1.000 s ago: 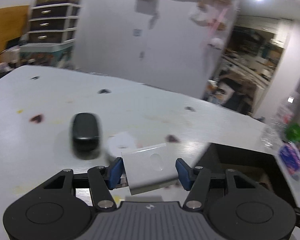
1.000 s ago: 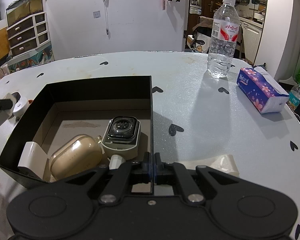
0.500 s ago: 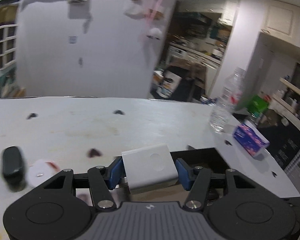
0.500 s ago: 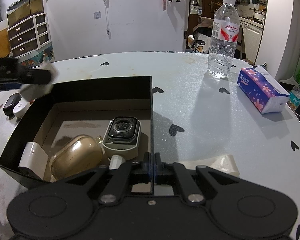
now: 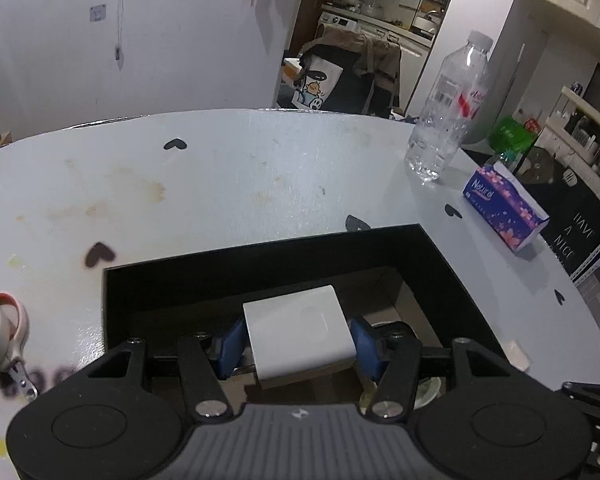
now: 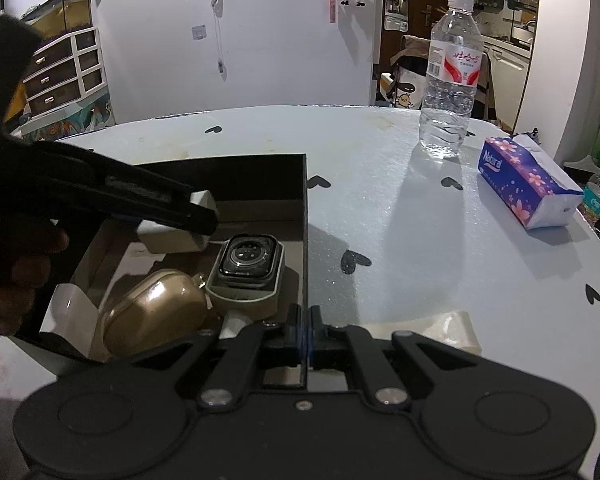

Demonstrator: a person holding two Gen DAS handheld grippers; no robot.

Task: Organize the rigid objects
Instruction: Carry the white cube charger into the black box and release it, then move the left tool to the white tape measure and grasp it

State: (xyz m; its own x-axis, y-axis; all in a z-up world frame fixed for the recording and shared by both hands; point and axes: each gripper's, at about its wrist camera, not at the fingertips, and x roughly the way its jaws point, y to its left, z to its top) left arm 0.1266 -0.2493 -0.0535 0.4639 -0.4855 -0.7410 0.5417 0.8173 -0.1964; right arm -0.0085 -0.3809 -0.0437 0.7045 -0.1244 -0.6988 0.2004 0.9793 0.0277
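Left wrist view showed the left gripper (image 5: pixel 296 342) clamped on a flat white charger block (image 5: pixel 300 330), blue pads pressing its two side faces, the block held above the open black box (image 5: pixel 236 276). Its broad face tilted up toward the camera, and its longer run pointed away along the fingers toward the box's far wall. From the right wrist view, the block (image 6: pixel 172 236) hung over the far-left part of the box floor, just beyond the watch (image 6: pixel 247 270) and the gold earbud case (image 6: pixel 156 316), apart from both. Bare floor lay straight below the block, so the release probably called for a short descent. The right gripper (image 6: pixel 304 328) was pinched together, empty, at the box's near right corner.
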